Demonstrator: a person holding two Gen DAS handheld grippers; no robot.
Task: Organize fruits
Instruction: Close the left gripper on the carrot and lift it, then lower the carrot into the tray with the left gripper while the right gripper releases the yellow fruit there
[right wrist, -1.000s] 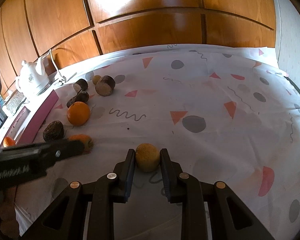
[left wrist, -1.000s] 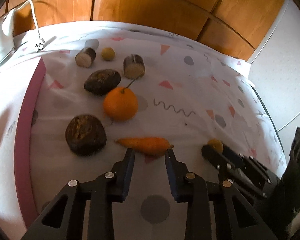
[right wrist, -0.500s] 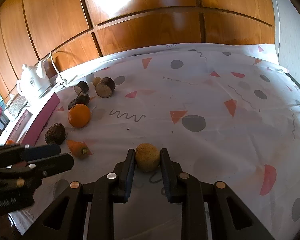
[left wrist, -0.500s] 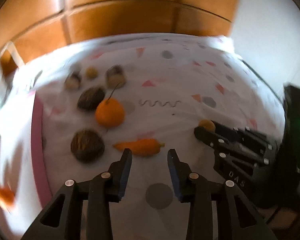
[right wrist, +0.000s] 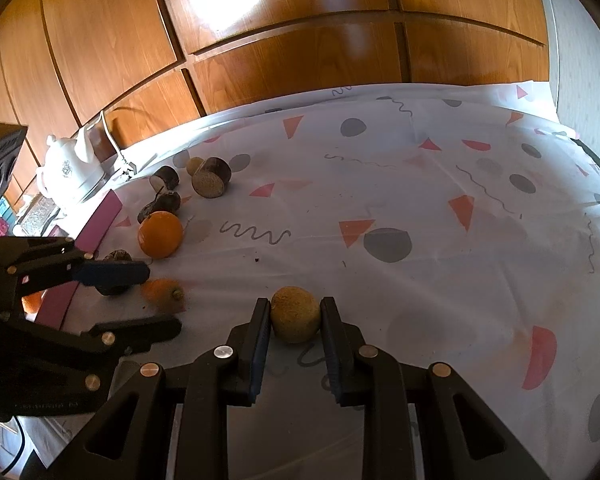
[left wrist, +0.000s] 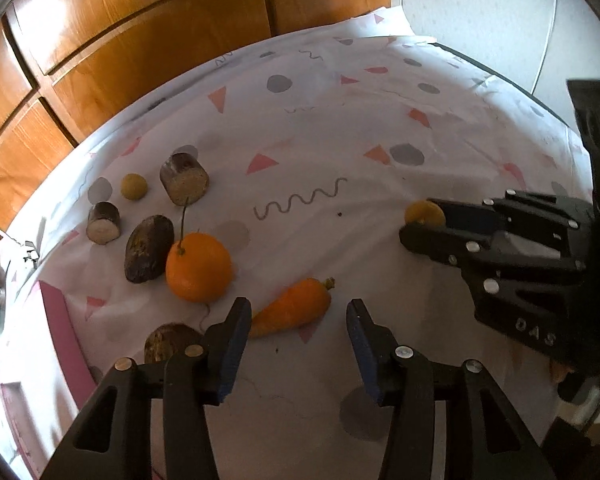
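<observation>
My right gripper [right wrist: 294, 320] is shut on a small round yellow-brown fruit [right wrist: 295, 314], low over the patterned cloth; it also shows in the left wrist view [left wrist: 422, 213]. My left gripper [left wrist: 296, 320] is open and empty, its fingers astride the near end of a carrot [left wrist: 294, 307] that lies on the cloth. An orange with a stem [left wrist: 199, 266] sits just beyond. Dark brown fruits [left wrist: 149, 248] [left wrist: 168, 342], two cut brown pieces [left wrist: 185, 178] [left wrist: 104, 222] and a small yellow fruit [left wrist: 134, 186] lie at the left.
A pink-edged tray or mat [left wrist: 62, 328] borders the cloth at the left. A white teapot [right wrist: 70, 162] with a cord stands at the far left by the wooden panelled wall [right wrist: 300, 40]. The white wall is at the right.
My left gripper has turned to the right and come nearer the carrot, jaws opened wider around it. My right gripper stays shut on the yellow-brown fruit, almost still.
</observation>
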